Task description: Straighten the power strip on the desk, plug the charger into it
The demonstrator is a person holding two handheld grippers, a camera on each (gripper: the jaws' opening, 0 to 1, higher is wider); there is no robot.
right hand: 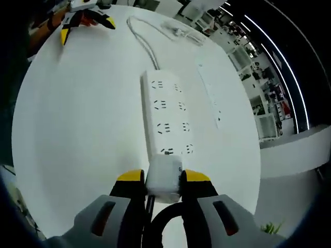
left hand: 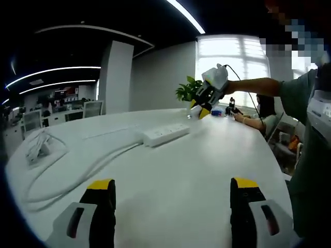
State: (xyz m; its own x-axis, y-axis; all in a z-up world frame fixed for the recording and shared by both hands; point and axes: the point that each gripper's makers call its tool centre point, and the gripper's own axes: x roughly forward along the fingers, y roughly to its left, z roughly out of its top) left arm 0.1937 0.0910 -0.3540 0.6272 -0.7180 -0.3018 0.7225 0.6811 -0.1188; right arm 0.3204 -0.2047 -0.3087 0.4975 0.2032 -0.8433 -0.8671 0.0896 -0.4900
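In the right gripper view the right gripper (right hand: 158,182) pinches a small white charger (right hand: 164,178), a smooth rounded plastic block, between its yellow-tipped black jaws; a thick black cable loop (right hand: 164,222) curls below it between the grey jaw bodies. The charger sits right at the near end of the power strip (right hand: 166,114), touching or just above its last sockets; which of the two I cannot tell. The strip is a long white rectangular bar with rounded corners and two rows of sockets, lying flat near the middle of the glossy white tabletop (right hand: 77,129), its long axis running away from the gripper. Its round white cord (right hand: 144,39) leaves the far end and curves toward the tabletop's far edge. A second, thinner flat white strip (right hand: 211,93) lies to the right of it, nearer the tabletop's right edge. At the far left corner of that view the left gripper (right hand: 85,25) shows with its yellow tips parted. In the left gripper view the left gripper (left hand: 173,188) has its jaws spread wide over bare tabletop (left hand: 170,170) with nothing between them. Beyond, the power strip (left hand: 165,134) lies across the middle of the tabletop, its cord (left hand: 88,173) sweeping in a loose loop toward the left edge, where a bundle of white cable (left hand: 39,147) lies. The right gripper (left hand: 202,108), held by a person's outstretched arm (left hand: 253,85), hangs just past the strip's right end, and a green leafy plant (left hand: 189,89) stands by the far edge
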